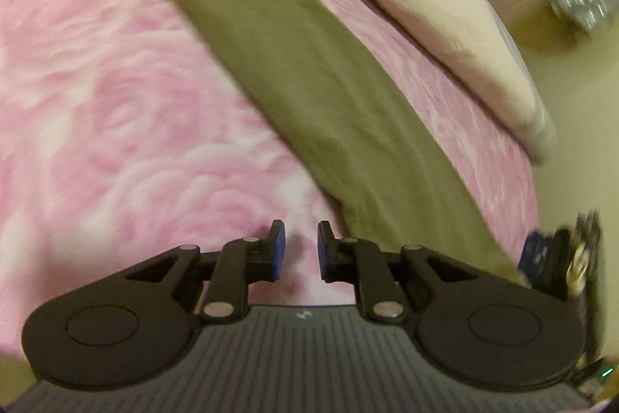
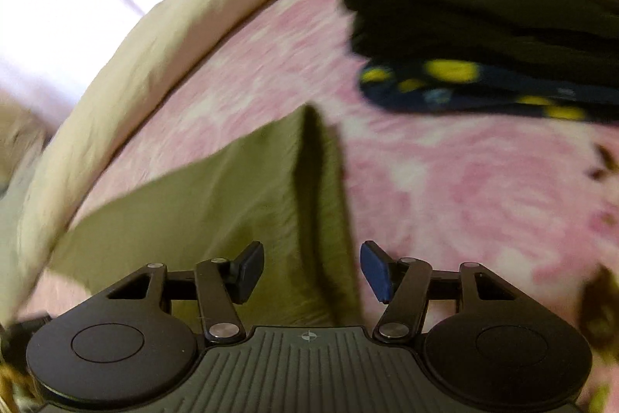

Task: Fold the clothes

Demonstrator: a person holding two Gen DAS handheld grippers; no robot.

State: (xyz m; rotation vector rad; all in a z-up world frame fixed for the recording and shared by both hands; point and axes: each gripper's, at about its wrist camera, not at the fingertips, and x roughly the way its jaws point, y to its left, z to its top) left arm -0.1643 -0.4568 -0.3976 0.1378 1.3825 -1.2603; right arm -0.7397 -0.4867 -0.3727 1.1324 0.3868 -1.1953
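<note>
Pink blanket (image 1: 96, 84) open leftward; beige pillow (image 1: 445, 26) blocks far edge.

Your left tongs (image 1: 301, 250) are matte black, with two round discs flanking a grey ribbed body stamped with a small pale mark. Silver rivets pin the black linkage arms above that body, and the pads (image 1: 277, 250) are blue. Your right tongs (image 2: 312, 271) match: black discs, silver rivets, a crosshair mark on the ribbed body, blue pads (image 2: 374, 271).
</note>
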